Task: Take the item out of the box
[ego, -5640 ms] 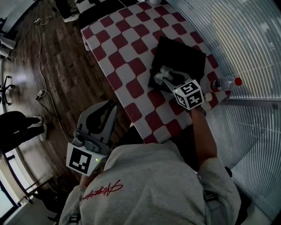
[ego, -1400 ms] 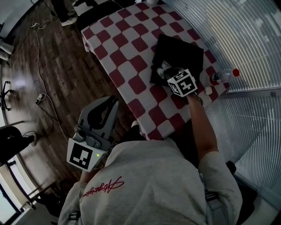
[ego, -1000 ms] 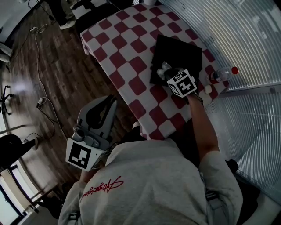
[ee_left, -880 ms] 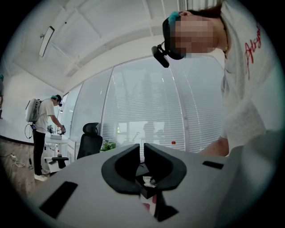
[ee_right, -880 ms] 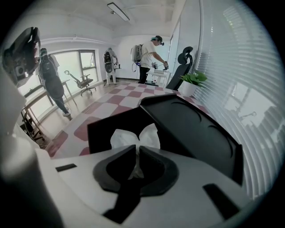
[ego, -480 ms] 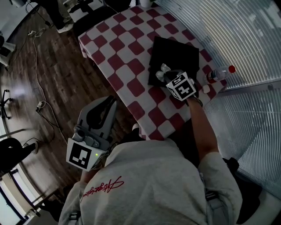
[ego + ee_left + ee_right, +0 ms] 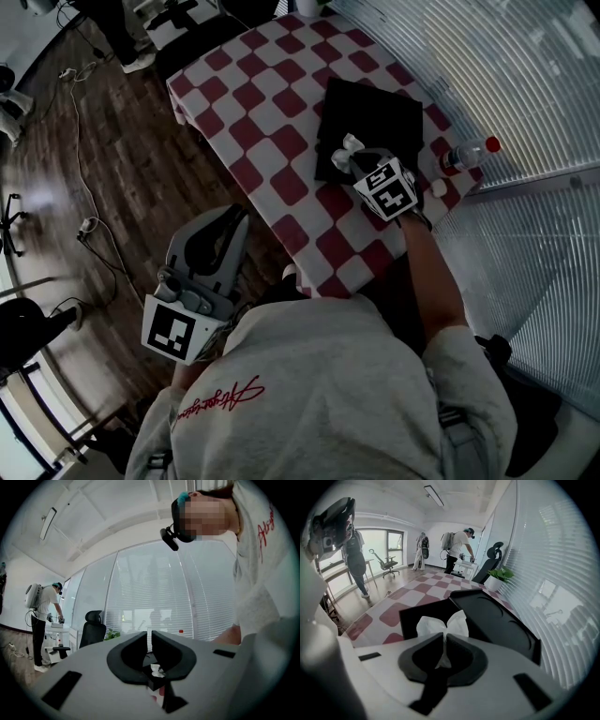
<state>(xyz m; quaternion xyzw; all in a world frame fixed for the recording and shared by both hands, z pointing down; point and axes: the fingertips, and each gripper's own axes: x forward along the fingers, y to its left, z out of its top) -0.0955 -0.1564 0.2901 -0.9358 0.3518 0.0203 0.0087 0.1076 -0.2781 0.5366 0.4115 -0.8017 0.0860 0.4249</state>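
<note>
We see the right gripper (image 7: 444, 638) clenched on a white tissue (image 7: 442, 624), its two jaws pinching the tissue's narrow waist so that both crumpled ends fan out above them like a bow. In the right gripper view the tissue sits at the centre of the frame, raised over the near edge of the open black box (image 7: 411, 615), whose dark inside shows us nothing else; the box's hinged black lid (image 7: 497, 620) lies open flat to the right, with round hollows pressed into it. In the head view the box (image 7: 375, 117) rests on the red-and-white checkered table (image 7: 262, 141) in the upper middle, with the tissue (image 7: 346, 144) at its lower left corner and a red-capped bottle (image 7: 463, 153) lying to the right. The left gripper (image 7: 150, 638) is held low at the lower left, off the table, its jaws pressed together on nothing
</note>
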